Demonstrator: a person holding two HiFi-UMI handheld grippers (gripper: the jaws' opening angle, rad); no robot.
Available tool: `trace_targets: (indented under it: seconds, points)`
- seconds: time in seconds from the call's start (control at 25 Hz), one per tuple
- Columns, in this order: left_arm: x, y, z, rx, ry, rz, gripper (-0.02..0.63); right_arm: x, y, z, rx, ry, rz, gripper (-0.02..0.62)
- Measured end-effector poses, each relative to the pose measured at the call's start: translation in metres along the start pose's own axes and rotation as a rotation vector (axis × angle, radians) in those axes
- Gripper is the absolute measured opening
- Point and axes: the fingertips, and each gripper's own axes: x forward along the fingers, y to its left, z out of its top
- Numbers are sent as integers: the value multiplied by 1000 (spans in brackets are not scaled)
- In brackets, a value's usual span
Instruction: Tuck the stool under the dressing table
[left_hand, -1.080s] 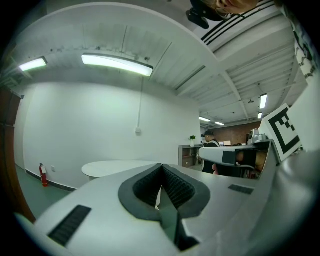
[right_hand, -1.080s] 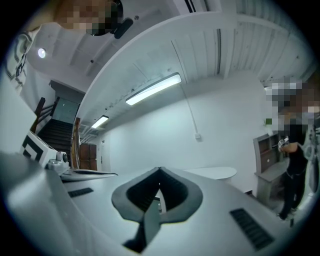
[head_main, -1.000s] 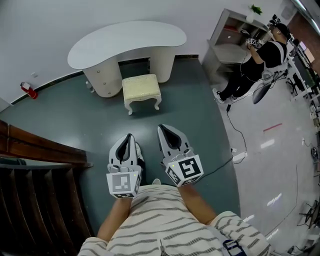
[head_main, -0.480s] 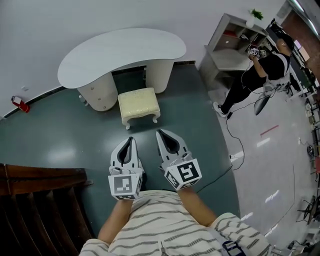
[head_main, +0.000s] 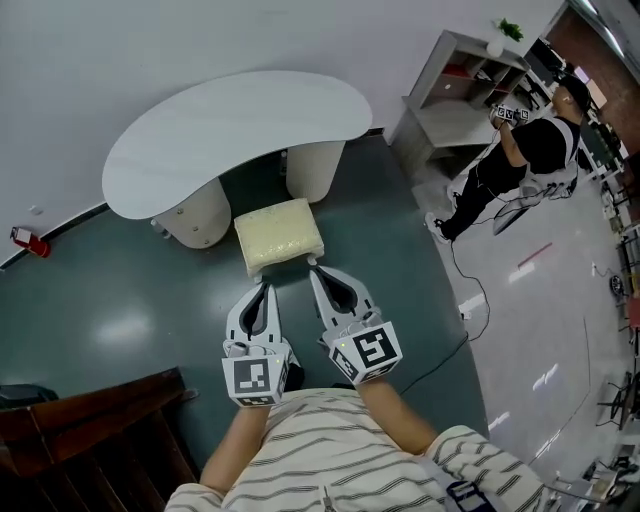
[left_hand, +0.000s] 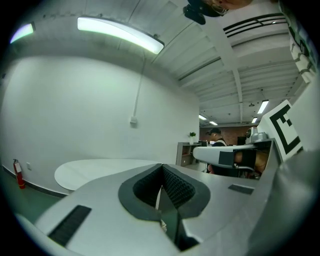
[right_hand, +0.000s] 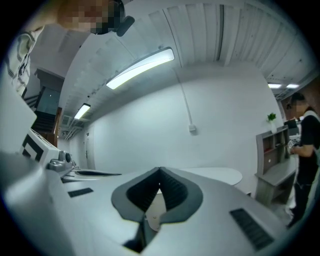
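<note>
As stool (head_main: 278, 235) sits nearer vs 1s ago | L claw (head_main: 265, 290), R claw (head_main: 316, 273) closed, empty

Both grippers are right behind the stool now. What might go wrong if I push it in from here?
1. The stool seems slightly turned and offset toward the right pedestal of the dressing table; a straight push may knock into that pedestal.
2. The left gripper and right gripper are both shut and empty; pushing high on the soft cushion could tip or twist the stool instead of sliding it.
</note>
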Motion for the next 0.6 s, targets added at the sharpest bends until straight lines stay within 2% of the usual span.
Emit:
trace_targets:
  seconds: [0.36, 0.6]
  points:
    - [37, 44, -13, -21, 53, -31, 6, 56, -4, -12, 12, 40, -38, 12]
    - [55, 47, -26, -57, 97, -46, 6, 73, -18, -26, 33, 90, -47, 12]
